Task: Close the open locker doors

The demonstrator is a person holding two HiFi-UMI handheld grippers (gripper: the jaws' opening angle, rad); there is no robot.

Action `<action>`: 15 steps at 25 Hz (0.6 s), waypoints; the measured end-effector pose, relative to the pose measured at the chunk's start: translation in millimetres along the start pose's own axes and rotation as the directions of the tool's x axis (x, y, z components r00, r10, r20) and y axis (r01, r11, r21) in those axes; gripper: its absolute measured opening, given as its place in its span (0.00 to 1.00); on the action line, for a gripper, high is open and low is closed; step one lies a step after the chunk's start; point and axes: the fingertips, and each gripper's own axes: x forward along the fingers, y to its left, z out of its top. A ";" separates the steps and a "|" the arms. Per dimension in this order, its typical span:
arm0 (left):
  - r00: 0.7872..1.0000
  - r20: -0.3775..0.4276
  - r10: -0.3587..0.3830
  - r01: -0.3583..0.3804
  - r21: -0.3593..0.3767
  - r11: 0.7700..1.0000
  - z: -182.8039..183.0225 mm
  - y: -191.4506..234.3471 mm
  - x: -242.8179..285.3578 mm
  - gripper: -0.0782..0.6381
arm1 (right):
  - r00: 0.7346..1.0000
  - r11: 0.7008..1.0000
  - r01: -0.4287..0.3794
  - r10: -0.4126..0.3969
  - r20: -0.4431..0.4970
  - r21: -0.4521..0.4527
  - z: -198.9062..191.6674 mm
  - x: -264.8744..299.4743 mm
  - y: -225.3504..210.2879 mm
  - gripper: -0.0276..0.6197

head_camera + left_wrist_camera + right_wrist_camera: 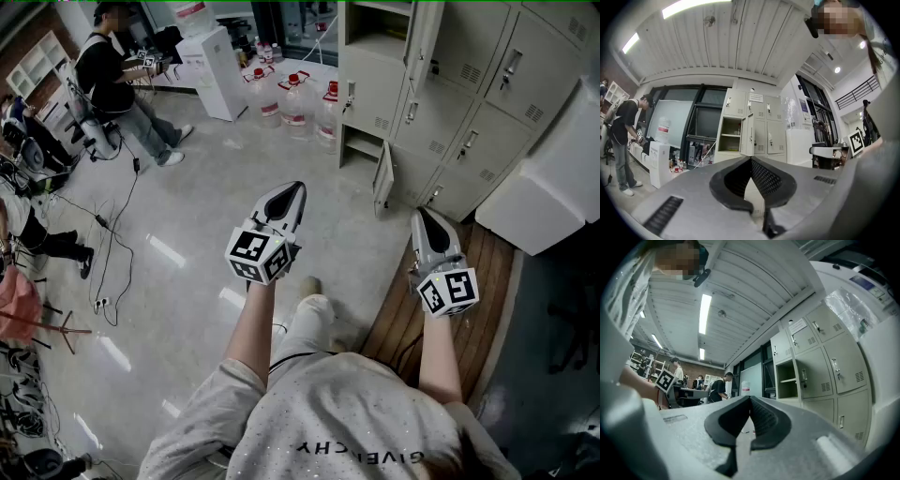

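Observation:
A grey bank of lockers (487,103) stands ahead at the upper right. Its left column has an open upper compartment (373,33) with a tall door (422,47) swung out beside it. A low door (382,178) near the floor also hangs open. In the left gripper view the open compartment (729,135) and its door (748,133) stand straight ahead. My left gripper (291,194) is shut and empty, well short of the lockers over the floor. My right gripper (422,218) is shut and empty too, just in front of the bottom row.
Large water bottles (294,99) and a white dispenser (217,70) stand left of the lockers. A person (112,75) works at a desk at the far left, with cables (112,244) across the floor. A white cabinet (553,187) stands right of the lockers, on a wooden platform (412,319).

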 end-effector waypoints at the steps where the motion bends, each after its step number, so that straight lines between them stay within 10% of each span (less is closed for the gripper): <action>1: 1.000 0.002 -0.004 0.004 -0.001 1.000 -1.4 3.7 4.1 0.10 | 1.000 1.000 0.004 -0.004 0.001 0.000 -2.0 5.2 -3.0 0.05; 15: 1.000 -0.019 0.009 -0.010 -0.068 0.998 -25.5 93.7 91.3 0.10 | 0.996 1.000 -0.004 0.005 -0.088 0.011 -39.0 117.5 -36.7 0.05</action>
